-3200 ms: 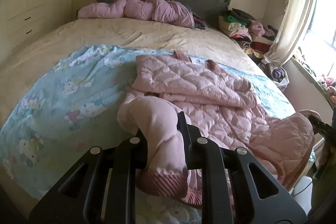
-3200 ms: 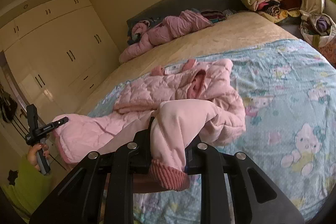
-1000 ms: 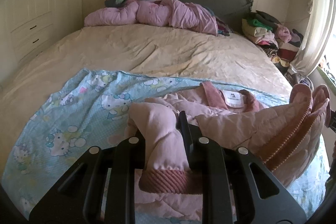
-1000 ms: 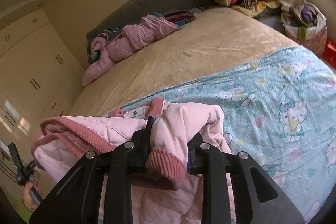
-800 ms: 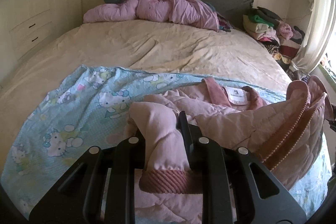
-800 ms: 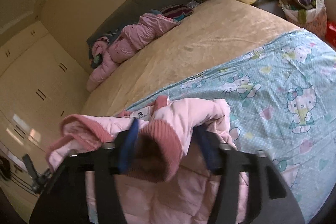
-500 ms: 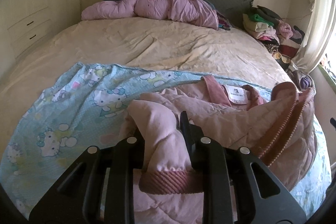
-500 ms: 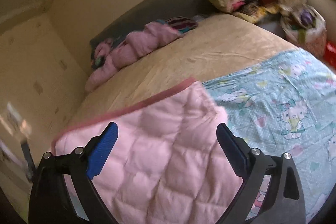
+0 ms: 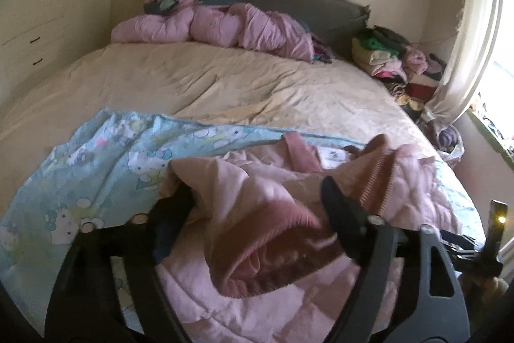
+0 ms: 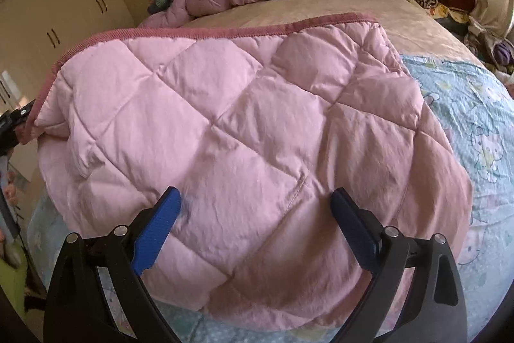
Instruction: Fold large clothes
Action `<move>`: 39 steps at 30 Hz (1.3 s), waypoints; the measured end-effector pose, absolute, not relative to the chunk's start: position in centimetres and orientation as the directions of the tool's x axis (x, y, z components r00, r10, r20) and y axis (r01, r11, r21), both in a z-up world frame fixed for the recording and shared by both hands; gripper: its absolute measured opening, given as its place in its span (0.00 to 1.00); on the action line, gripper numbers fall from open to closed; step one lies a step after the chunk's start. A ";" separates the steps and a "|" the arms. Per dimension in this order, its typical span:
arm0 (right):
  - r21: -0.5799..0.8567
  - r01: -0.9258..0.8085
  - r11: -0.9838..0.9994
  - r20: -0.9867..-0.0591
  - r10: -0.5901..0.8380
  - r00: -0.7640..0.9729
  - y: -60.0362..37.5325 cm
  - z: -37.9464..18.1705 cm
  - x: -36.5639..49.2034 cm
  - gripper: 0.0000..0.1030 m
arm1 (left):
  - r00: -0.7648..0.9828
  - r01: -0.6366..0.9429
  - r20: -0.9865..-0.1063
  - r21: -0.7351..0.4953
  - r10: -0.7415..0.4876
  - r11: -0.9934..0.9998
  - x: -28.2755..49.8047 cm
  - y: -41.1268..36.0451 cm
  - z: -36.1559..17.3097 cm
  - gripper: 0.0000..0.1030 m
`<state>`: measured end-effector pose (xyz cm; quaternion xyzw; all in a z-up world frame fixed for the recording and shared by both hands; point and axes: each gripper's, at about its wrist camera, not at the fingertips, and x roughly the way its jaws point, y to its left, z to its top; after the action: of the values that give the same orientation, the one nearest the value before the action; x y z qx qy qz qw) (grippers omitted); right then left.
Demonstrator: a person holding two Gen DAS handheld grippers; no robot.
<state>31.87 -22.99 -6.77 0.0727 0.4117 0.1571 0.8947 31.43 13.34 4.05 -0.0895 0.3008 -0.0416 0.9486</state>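
Left hand-held gripper (image 9: 257, 208) has its jaws spread wide — the ribbed cuff (image 9: 273, 233) lies loose between them. Right hand-held gripper (image 10: 255, 214) gapes too, gripping nothing. The pink quilted jacket (image 10: 241, 124) lies folded over on the blue cartoon sheet (image 10: 475, 105), near end of the bed (image 9: 225, 82).

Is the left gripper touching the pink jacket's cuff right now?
Cannot tell. In the left wrist view the left gripper has its jaws spread around the cuff, but motion blur hides any contact.
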 end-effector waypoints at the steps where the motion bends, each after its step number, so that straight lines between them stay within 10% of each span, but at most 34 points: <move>1: 0.260 -0.224 0.939 -0.711 0.343 0.614 -23.1 -6.5 31.8 0.91 | 0.827 0.027 -0.547 -0.189 -0.128 0.982 31.0 13.3 4.4 0.85; 7: 0.245 -0.170 0.954 -0.661 0.293 0.691 -26.8 -4.4 31.6 0.91 | 0.892 -0.025 -0.451 -0.098 -0.022 0.995 28.2 13.7 6.0 0.91; 18: 0.165 0.020 0.986 -0.718 0.106 0.688 -33.7 -7.1 34.4 0.90 | 0.715 -0.110 -0.699 -0.159 -0.033 0.981 31.3 17.4 -4.3 0.91; 23: 0.206 -0.004 0.978 -0.720 0.155 0.677 -33.8 -8.4 34.6 0.52 | 0.691 -0.073 -0.718 -0.186 -0.084 0.980 32.0 16.6 -6.1 0.90; 25: 0.203 -0.020 0.979 -0.710 0.161 0.685 -33.3 -8.2 34.5 0.28 | 0.702 -0.102 -0.710 -0.176 -0.054 0.979 31.9 16.7 -6.1 0.35; 27: 0.190 -0.022 0.982 -0.687 0.149 0.711 -32.8 -7.0 34.1 0.21 | 0.723 -0.105 -0.690 -0.150 -0.028 0.983 31.9 16.4 -5.3 0.23; 39: 0.171 0.090 0.981 -0.632 0.039 0.774 -32.8 -3.8 39.8 0.17 | 0.775 -0.100 -0.627 -0.002 0.076 0.995 37.1 14.8 -1.1 0.17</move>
<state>39.82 -32.80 -3.75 0.0964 0.3357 -0.0137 0.9369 37.13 14.84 -1.13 -0.0178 0.3321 0.0469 0.9419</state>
